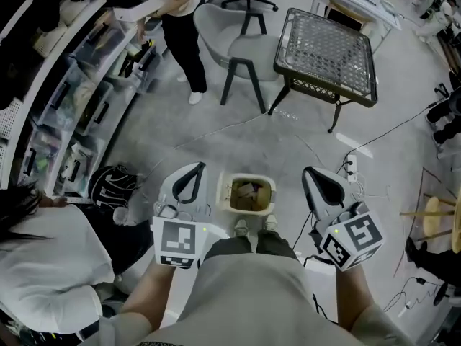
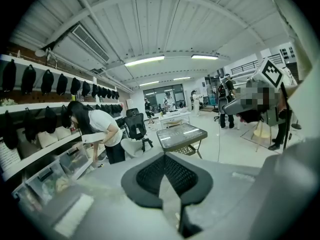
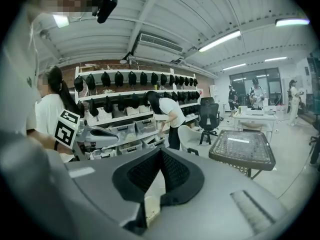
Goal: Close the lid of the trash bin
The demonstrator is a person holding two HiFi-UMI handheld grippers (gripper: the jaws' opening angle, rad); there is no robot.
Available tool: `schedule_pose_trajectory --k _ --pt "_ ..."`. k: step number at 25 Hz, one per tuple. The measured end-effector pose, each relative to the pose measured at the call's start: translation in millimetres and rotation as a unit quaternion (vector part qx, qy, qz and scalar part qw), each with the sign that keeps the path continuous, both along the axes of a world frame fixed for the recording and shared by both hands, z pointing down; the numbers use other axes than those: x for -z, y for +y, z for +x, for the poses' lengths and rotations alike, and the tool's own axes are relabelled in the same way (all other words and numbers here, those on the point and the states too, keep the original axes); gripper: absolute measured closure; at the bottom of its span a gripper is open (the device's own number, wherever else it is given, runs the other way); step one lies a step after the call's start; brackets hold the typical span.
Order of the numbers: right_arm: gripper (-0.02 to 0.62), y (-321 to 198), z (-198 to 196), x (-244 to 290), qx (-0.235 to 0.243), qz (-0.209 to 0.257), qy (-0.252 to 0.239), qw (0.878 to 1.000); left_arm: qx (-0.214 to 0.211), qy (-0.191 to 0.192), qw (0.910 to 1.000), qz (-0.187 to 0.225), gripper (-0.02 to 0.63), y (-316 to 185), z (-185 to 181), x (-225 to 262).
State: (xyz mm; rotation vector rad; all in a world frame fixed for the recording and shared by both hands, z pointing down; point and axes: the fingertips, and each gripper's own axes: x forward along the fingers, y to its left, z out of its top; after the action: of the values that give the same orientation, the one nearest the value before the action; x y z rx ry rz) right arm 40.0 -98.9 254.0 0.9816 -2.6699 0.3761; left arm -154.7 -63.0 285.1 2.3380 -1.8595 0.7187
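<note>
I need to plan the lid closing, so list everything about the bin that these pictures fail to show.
- Lid and hinge of the small beige rectangular trash bin: head view, too small to tell apart from the rim.
- Brownish contents inside it: head view, too small to identify.
- The bin itself: outside both gripper views; the left gripper and right gripper look across the room.

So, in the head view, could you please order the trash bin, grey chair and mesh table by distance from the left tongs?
1. Trash bin, just right of the left tongs.
2. Grey chair, farther ahead.
3. Mesh table, far ahead-right.
</note>
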Motion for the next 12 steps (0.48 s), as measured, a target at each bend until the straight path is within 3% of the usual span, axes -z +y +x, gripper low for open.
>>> schedule_pose_trajectory --k 6,12 --pt "0.592 -21 -10 -19 0.033 -0.019 0.002 0.999 0.039 0.007 0.9989 -0.024 0.603 -6 -13 -22" --pt "0.592 -39 -25 -61 0.065 -0.048 0.009 0.997 0.079 0.024 0.9942 -0.069 0.603 -11 -30 -76"
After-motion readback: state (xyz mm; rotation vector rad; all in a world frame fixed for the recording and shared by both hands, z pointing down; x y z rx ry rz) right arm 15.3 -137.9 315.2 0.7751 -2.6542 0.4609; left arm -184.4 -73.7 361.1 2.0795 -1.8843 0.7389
